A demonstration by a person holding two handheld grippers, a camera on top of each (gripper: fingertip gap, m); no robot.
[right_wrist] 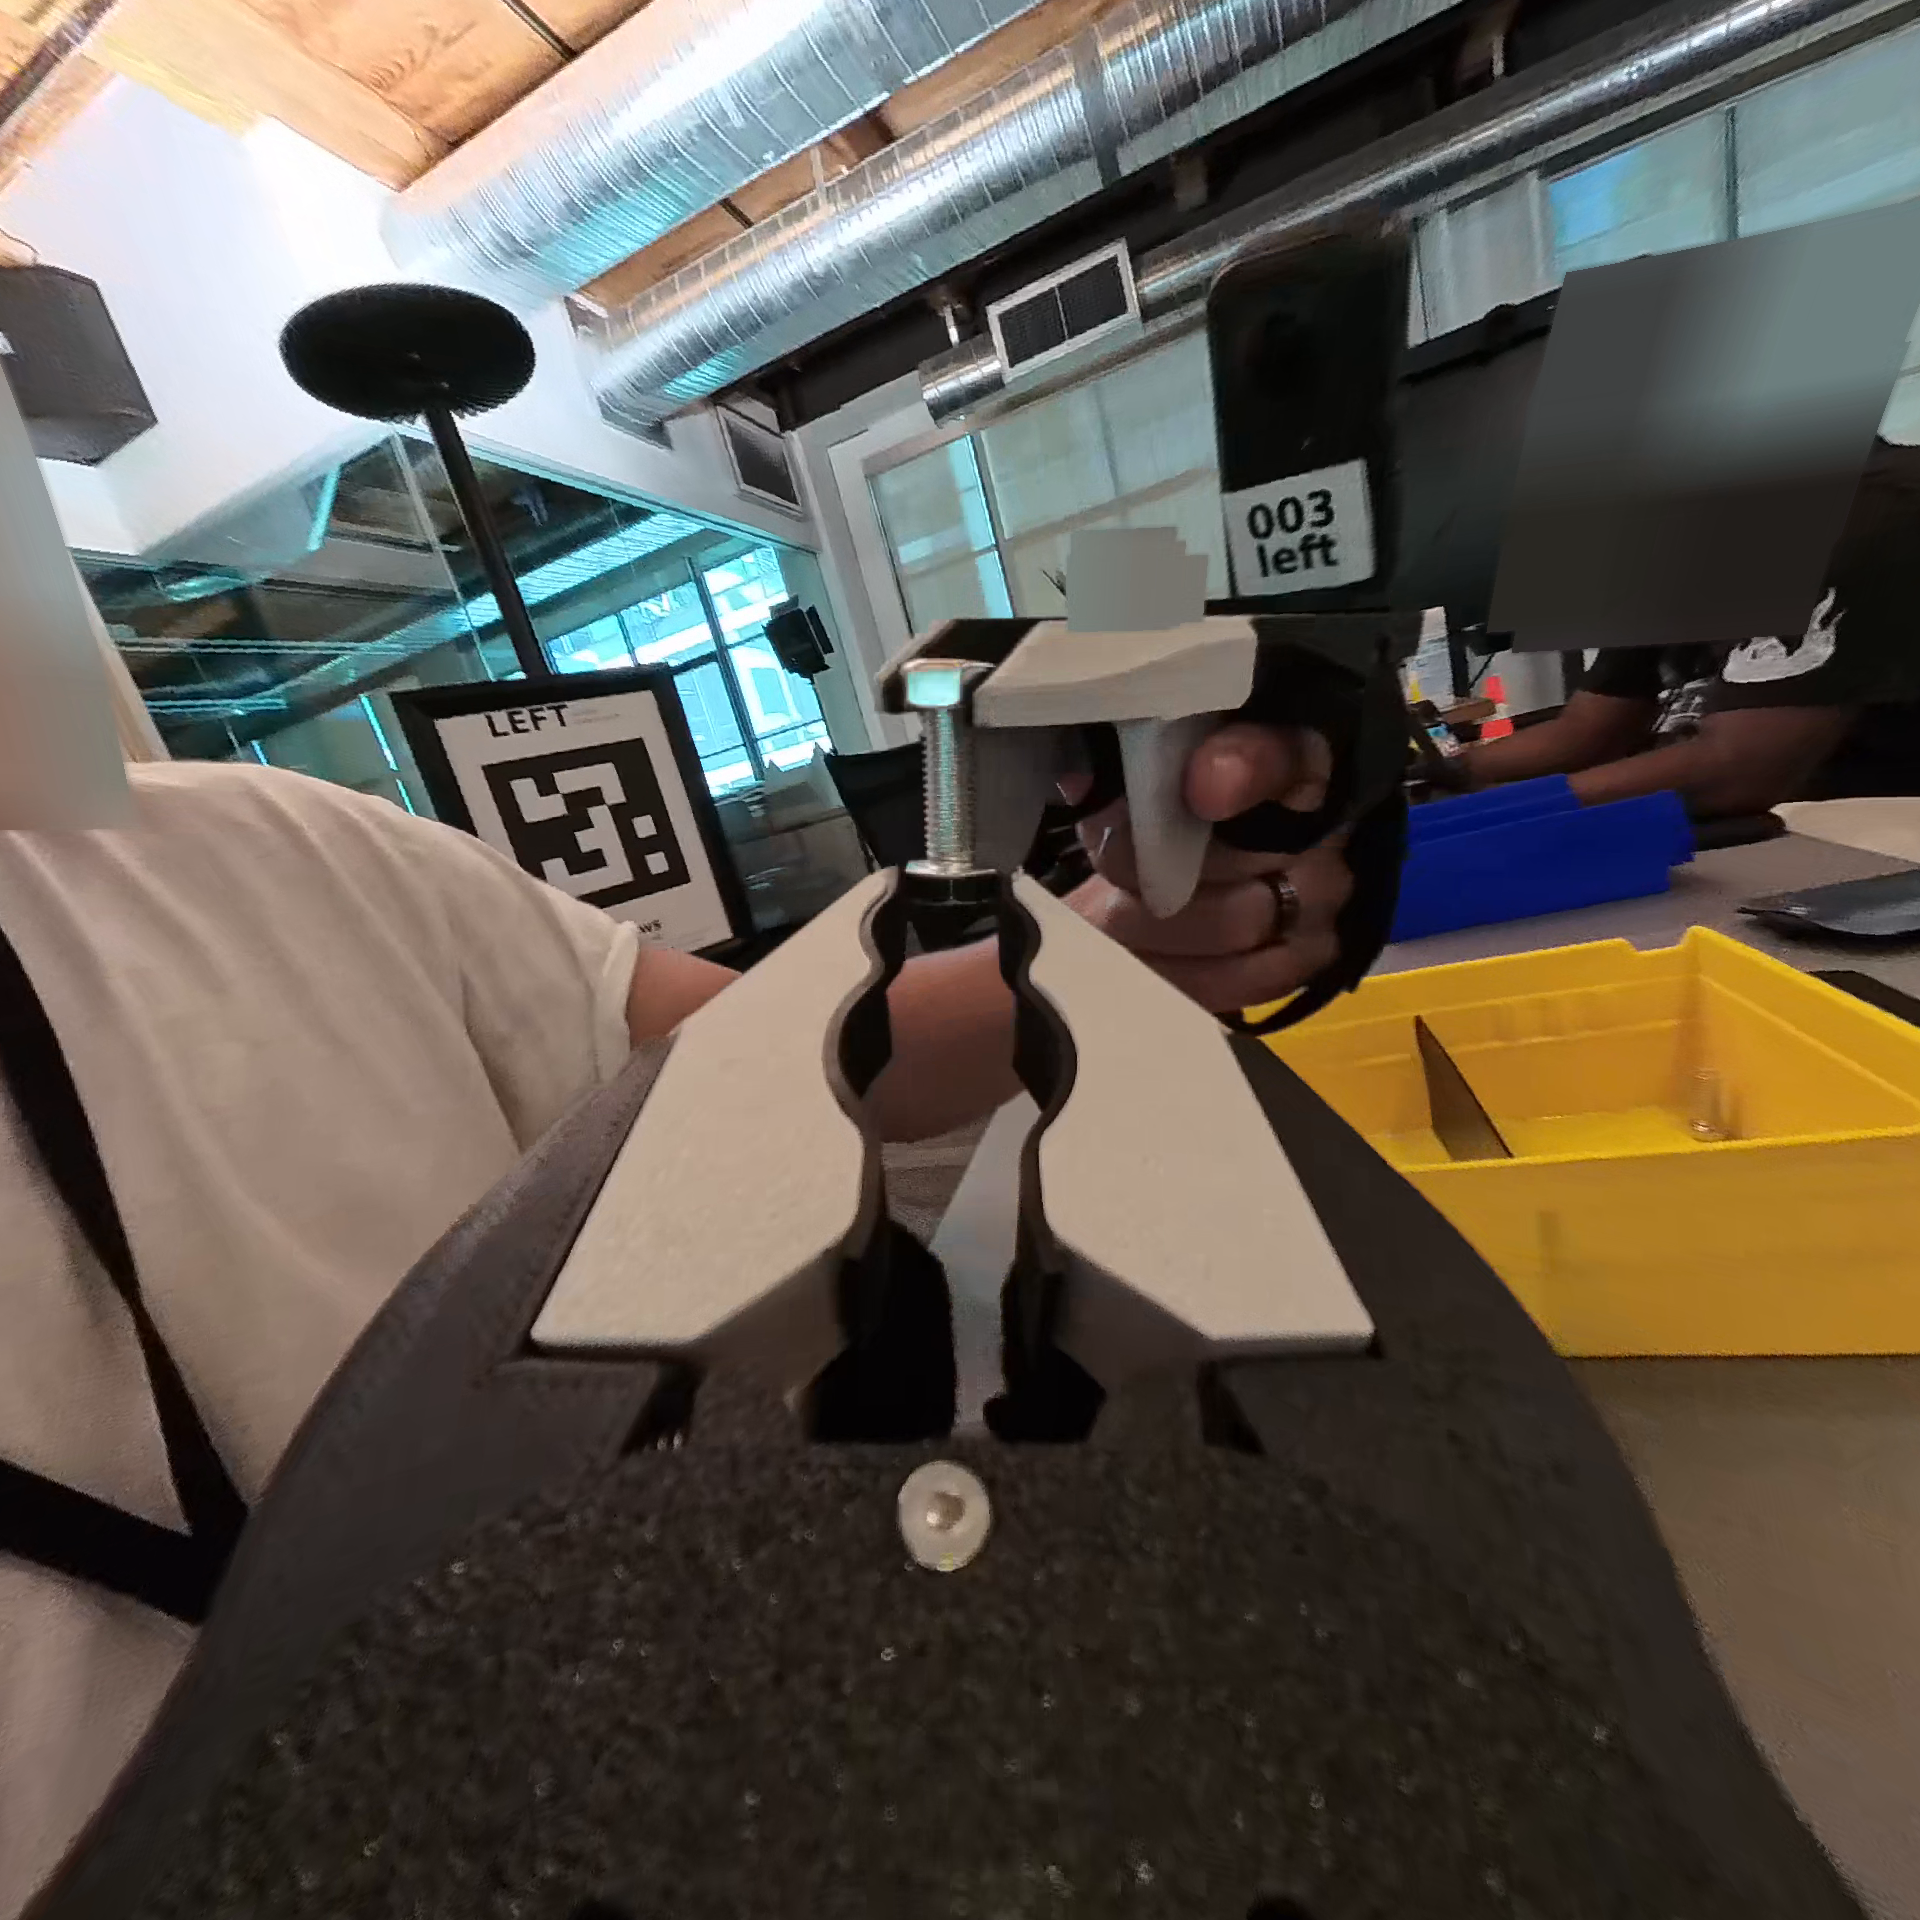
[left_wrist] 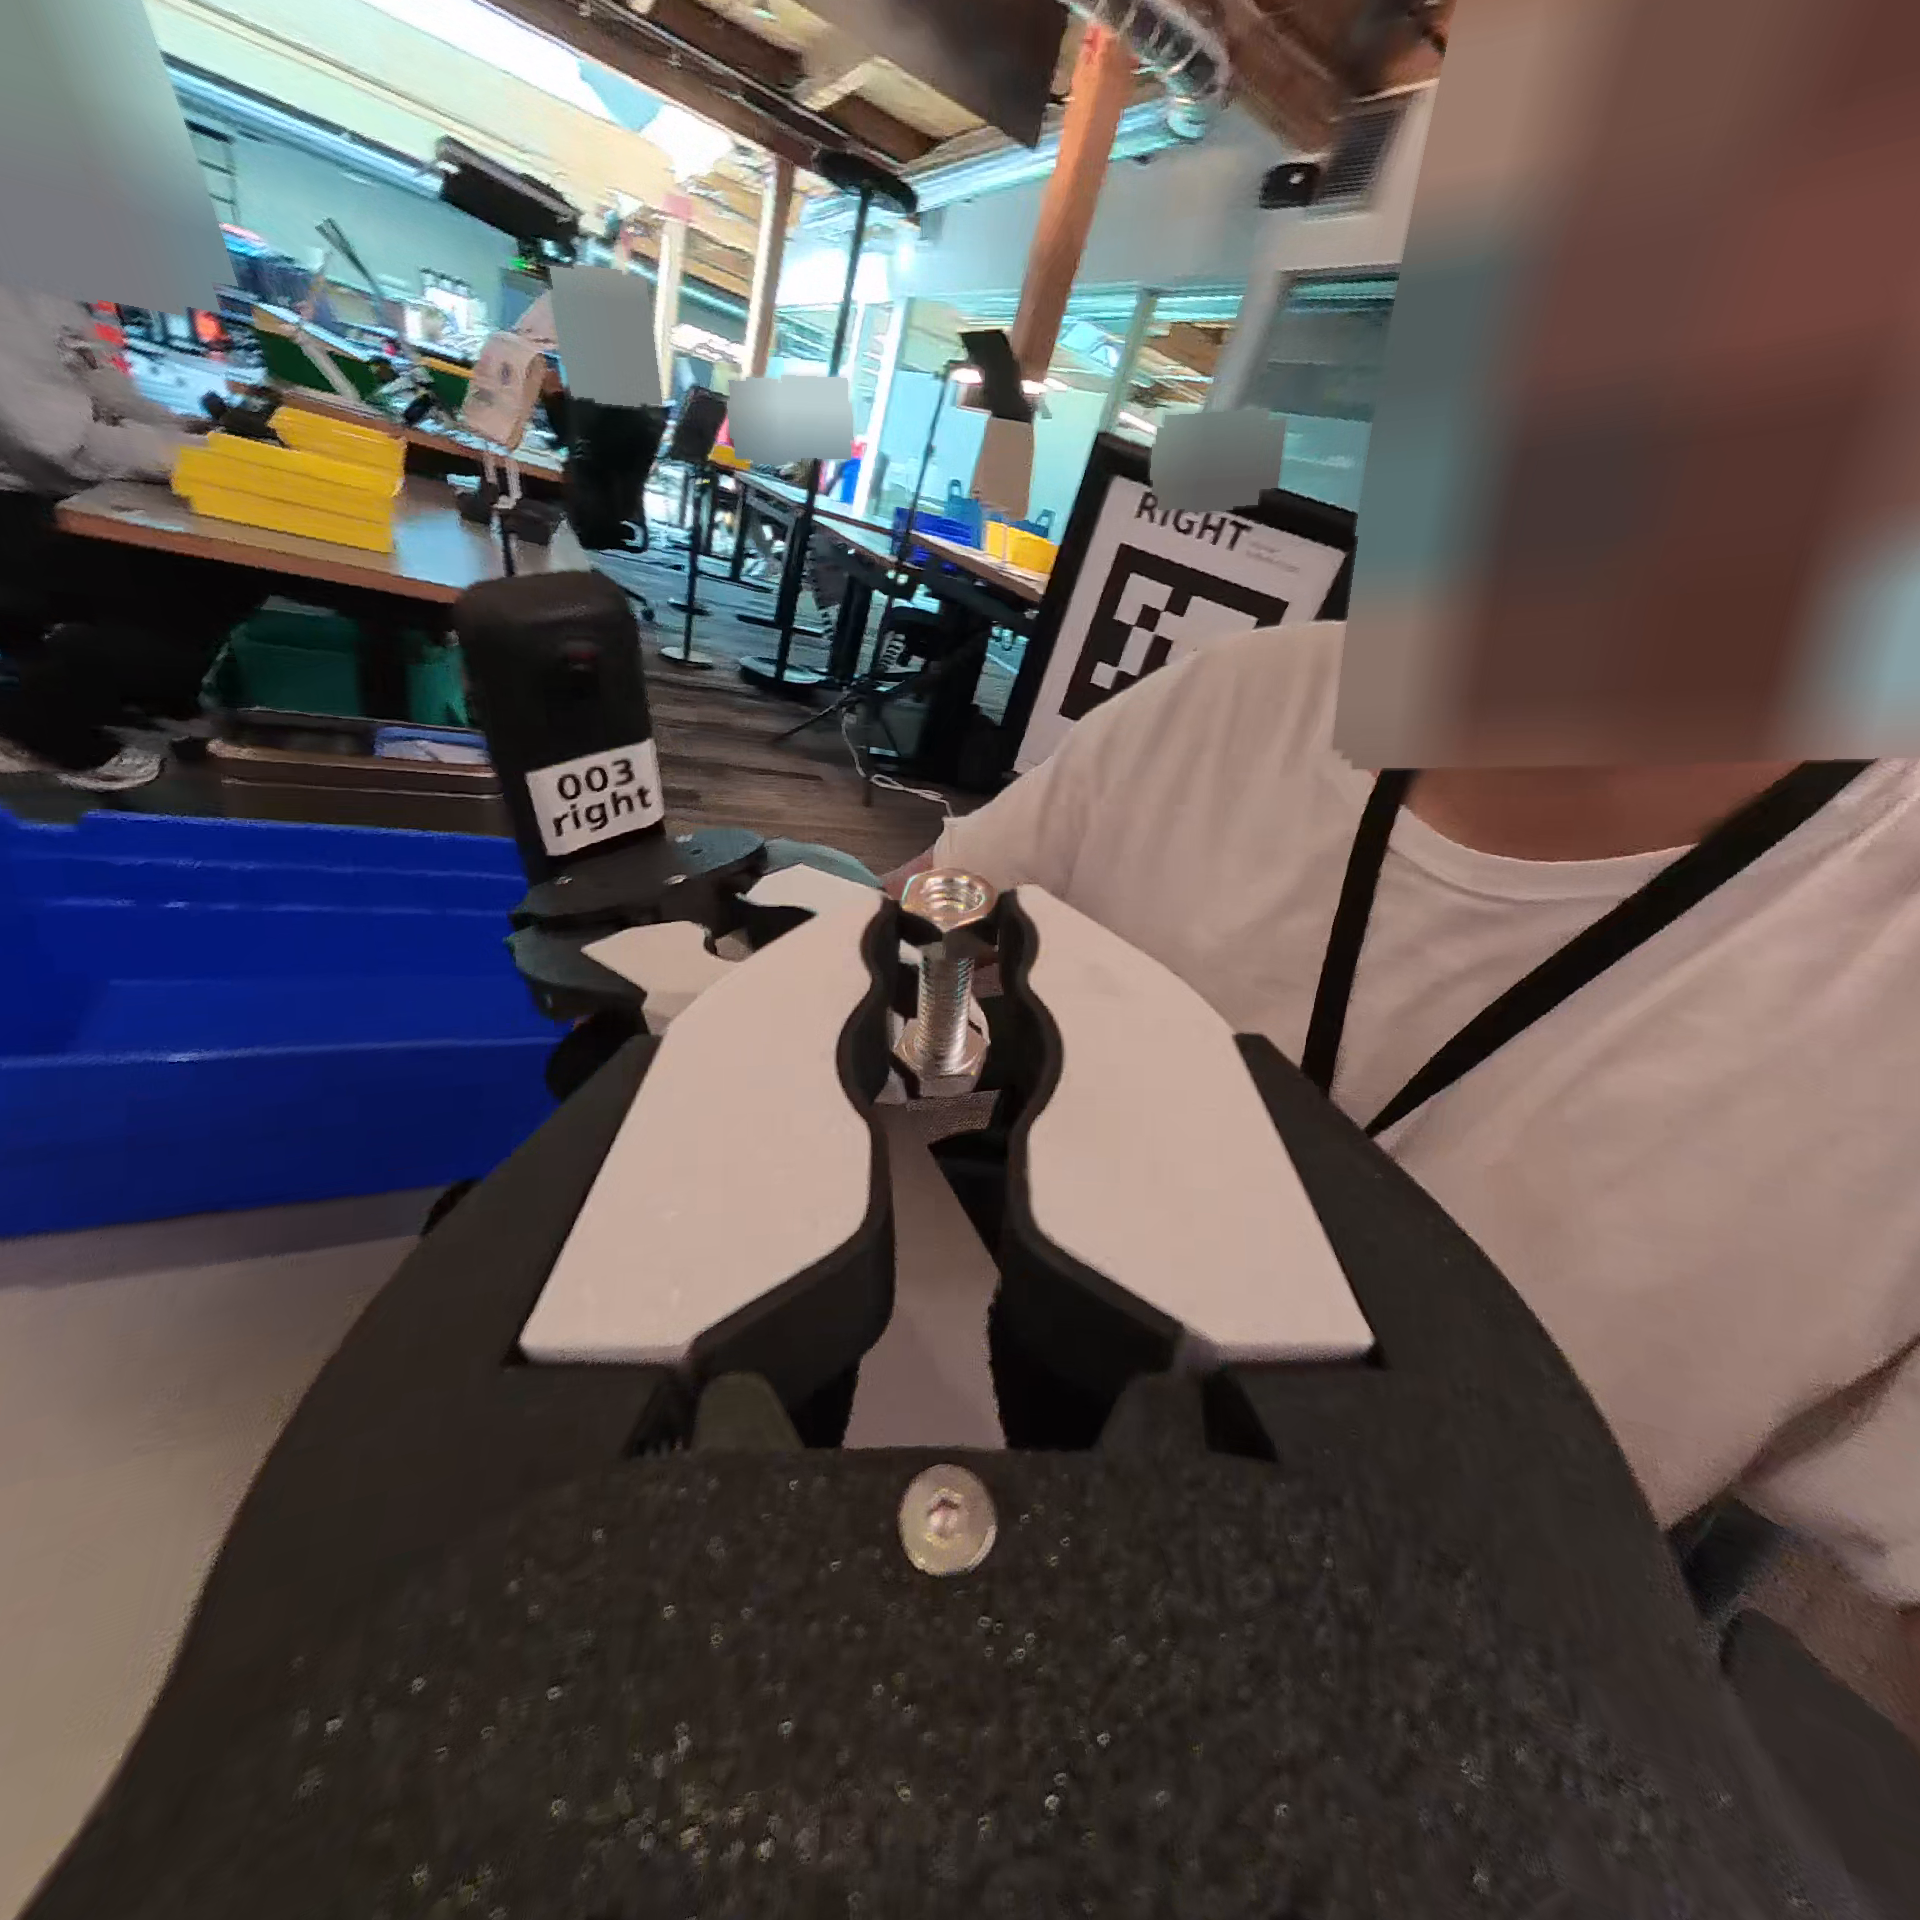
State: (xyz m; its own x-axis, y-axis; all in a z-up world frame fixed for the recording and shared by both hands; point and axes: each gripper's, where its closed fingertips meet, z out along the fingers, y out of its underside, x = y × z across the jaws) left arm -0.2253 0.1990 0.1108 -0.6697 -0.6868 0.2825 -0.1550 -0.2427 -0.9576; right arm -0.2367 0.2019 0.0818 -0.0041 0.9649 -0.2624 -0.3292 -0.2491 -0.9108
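In the left wrist view my left gripper (left_wrist: 948,920) is shut on a silver hex nut (left_wrist: 948,900) at its fingertips, threaded hole facing up. A silver threaded bolt (left_wrist: 940,997) runs down from the nut to its hex head (left_wrist: 935,1062). In the right wrist view my right gripper (right_wrist: 951,896) is shut on the bolt's head (right_wrist: 951,871) and holds the bolt (right_wrist: 948,779) upright. The nut (right_wrist: 933,686) sits at the bolt's top end, pinched by the left gripper's white finger (right_wrist: 1101,670). Both grippers are raised in front of a person in a white shirt (left_wrist: 1558,1039).
A yellow bin (right_wrist: 1558,1257) stands on the grey table at the right, with a small metal part (right_wrist: 1704,1112) inside. Blue bins (left_wrist: 208,987) lie to the left and also show behind the left gripper (right_wrist: 1538,852). Framed marker boards (right_wrist: 582,800) stand behind. The tips of both grippers are at nearly the same place.
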